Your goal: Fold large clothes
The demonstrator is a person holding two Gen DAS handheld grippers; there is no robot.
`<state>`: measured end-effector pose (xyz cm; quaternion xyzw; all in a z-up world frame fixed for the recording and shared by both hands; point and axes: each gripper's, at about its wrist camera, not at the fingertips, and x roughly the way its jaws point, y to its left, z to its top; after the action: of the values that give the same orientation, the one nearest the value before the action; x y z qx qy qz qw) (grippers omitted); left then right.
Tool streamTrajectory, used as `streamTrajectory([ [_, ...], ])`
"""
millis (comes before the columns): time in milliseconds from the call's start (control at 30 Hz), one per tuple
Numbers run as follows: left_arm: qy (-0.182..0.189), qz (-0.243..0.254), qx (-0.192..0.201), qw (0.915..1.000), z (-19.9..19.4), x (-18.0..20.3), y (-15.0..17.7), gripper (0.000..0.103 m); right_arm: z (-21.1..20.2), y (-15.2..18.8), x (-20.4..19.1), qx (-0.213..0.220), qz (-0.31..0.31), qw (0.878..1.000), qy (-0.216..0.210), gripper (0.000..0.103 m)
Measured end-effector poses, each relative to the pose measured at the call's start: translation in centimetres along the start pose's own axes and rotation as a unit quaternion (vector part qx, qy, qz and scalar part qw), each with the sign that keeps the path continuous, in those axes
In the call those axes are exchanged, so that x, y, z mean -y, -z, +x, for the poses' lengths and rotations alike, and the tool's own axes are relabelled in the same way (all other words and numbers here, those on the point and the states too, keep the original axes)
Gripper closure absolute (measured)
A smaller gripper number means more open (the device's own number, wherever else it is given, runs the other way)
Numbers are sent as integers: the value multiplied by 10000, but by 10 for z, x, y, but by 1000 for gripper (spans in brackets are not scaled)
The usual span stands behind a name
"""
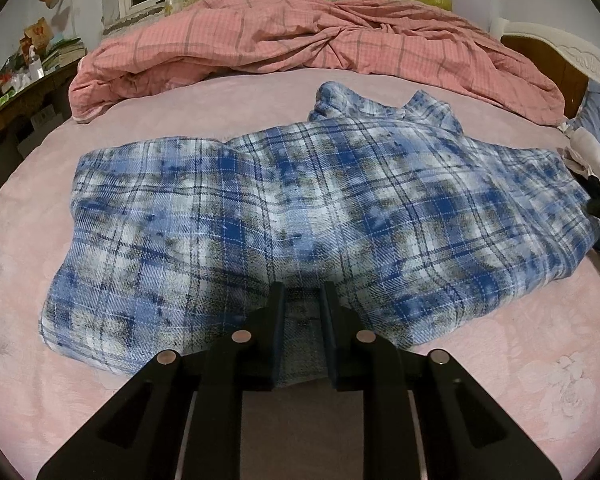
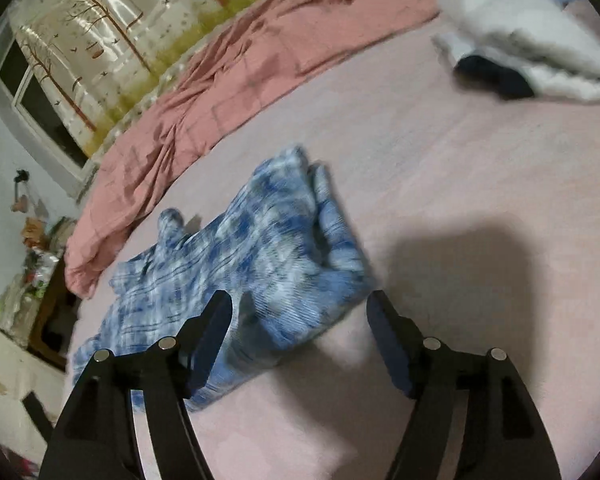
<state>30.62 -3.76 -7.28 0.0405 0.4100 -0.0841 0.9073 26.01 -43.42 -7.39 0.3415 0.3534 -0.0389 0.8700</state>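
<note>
Blue plaid flannel, the shirt (image 1: 300, 208) is lying half-folded across the middle of the pink bed (image 1: 40, 360), collar toward the far side. The left gripper (image 1: 302, 296) is pinching its near hem between nearly closed fingers, so a fold looks to be under way; next, that edge probably needs carrying toward the collar. The right gripper (image 2: 300, 304) is hovering wide open and empty over the shirt's corner. Only the right view is showing the white pillow (image 2: 532, 48); the left alone is showing the cluttered desk (image 1: 16, 96).

Motion blur smears the plaid shirt (image 2: 260, 256) and the white bundle (image 2: 532, 44), which the frame edge crops.
</note>
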Motion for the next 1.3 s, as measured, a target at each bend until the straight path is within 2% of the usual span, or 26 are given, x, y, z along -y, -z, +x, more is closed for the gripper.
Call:
streamTrajectory([
  [67, 12, -10, -2, 10000, 1, -3, -1, 86, 9, -3, -5, -37, -51, 9994, 347, 53],
  [100, 17, -15, -2, 10000, 1, -2, -1, 86, 11, -4, -6, -34, -41, 9995, 302, 73],
  [133, 26, -24, -2, 10000, 1, -3, -1, 86, 14, -5, -7, -23, 4, 9997, 226, 82],
  [233, 21, -24, -7, 10000, 1, -3, -1, 86, 11, -4, -19, 84, -162, 9986, 488, 90],
  [300, 15, -16, -26, 10000, 1, -3, -1, 86, -2, 0, -49, 476, -849, 9920, 801, 92],
  [367, 35, -39, -37, 10000, 1, -4, -1, 86, -14, 3, -76, 892, -1388, 9822, 897, 92],
  [467, 47, -93, -21, 9999, 0, -4, -2, 86, -39, 24, -130, 1771, -2090, 9553, 1110, 93],
  [567, 129, -390, 50, 9991, -4, -11, -3, 84, -40, 46, -180, 1887, -2719, 9398, 845, 93],
  [700, 357, -433, 485, 9972, -30, -15, -8, 84, -24, 82, -227, 1831, -3459, 9171, 754, 93],
  [867, 297, -466, 1307, 9899, -77, -26, -14, 84, -3, 115, -244, 1216, -3813, 9153, 445, 93],
  [933, 142, -470, 1485, 9877, -85, -31, -15, 84, 15, 124, -247, 764, -3928, 9156, 396, 93],
  [1000, 10, -506, 1481, 9877, -84, -36, -15, 84, 34, 126, -244, 182, -3770, 9255, 316, 93],
  [1033, 11, -551, 1427, 9882, -81, -38, -16, 84, 38, 128, -241, 41, -3701, 9286, 259, 93],
  [1100, 53, -659, 1280, 9896, -74, -42, -15, 84, 42, 131, -239, 26, -3671, 9298, 250, 93],
  [1167, 71, -718, 1204, 9901, -69, -42, -16, 84, 41, 138, -243, 113, -3899, 9203, 281, 90],
  [1300, 73, -763, 1165, 9902, -66, -44, -16, 84, 29, 144, -240, 81, -3925, 9197, -83, 57],
])
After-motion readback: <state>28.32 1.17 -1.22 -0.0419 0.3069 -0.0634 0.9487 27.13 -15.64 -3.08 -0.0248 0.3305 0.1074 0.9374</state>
